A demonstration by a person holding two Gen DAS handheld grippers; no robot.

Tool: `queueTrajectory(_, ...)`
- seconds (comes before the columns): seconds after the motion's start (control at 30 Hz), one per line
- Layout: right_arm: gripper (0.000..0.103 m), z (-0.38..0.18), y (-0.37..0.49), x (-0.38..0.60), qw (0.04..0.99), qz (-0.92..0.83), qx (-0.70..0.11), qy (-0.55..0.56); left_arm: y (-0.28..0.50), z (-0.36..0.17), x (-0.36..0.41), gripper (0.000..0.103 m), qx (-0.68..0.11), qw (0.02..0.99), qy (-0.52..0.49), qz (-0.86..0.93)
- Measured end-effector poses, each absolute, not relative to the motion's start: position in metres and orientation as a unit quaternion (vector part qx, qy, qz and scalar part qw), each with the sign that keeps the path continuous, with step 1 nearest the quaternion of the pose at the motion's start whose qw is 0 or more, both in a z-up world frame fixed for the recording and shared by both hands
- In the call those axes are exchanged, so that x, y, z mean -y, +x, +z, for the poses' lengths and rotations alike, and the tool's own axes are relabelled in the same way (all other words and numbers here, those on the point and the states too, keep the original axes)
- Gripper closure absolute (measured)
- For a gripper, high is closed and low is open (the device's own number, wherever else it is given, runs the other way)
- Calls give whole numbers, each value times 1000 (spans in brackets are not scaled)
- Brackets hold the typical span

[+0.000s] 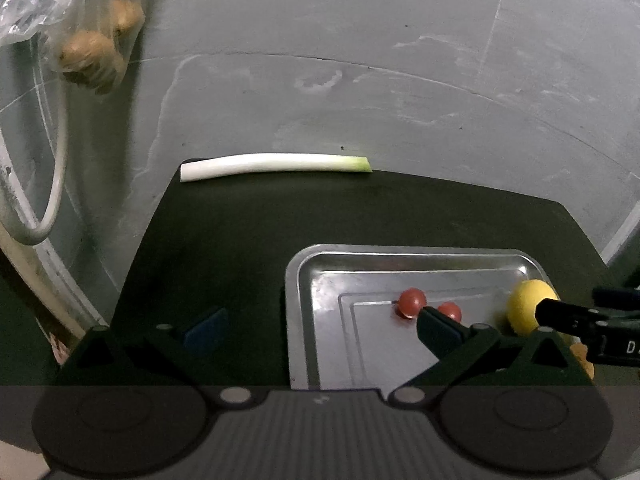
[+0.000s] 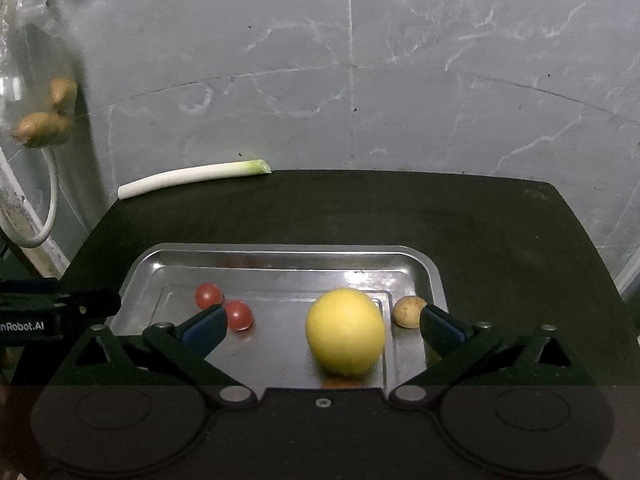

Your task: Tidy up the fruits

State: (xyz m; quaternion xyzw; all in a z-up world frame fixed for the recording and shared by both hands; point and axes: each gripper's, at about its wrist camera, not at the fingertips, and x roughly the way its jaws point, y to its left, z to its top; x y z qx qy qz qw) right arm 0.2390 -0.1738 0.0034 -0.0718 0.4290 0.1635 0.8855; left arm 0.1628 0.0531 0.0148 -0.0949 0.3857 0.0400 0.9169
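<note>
Right gripper (image 2: 320, 326): jaws spread wide, nothing between the pads, hovering low over the near half of the metal tray (image 2: 280, 254). Yellow round fruit (image 2: 345, 332) sits in the tray directly ahead of it, within the span of the jaws but touching neither finger. Small brown fruit (image 2: 408, 311) lies just beside the right finger, at the tray's right end. Two red cherry tomatoes (image 2: 224, 306) lie close together in the left part of the tray, next to the left finger.

Left gripper (image 1: 320, 326): jaws also spread, empty, over the tray's left edge and the dark table (image 1: 248, 232).

Leek stalk (image 1: 274, 165) lies along the table's far edge, well apart from the tray. Clear plastic bag (image 1: 44, 4) with brown lumps hangs at upper left against the grey wall (image 1: 400, 40).
</note>
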Motion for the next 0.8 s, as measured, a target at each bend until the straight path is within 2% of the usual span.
queueTrajectory(0.8,1,27,202,175,901,146,-400,-87,136,26,-36,1,-376,923,-80,4)
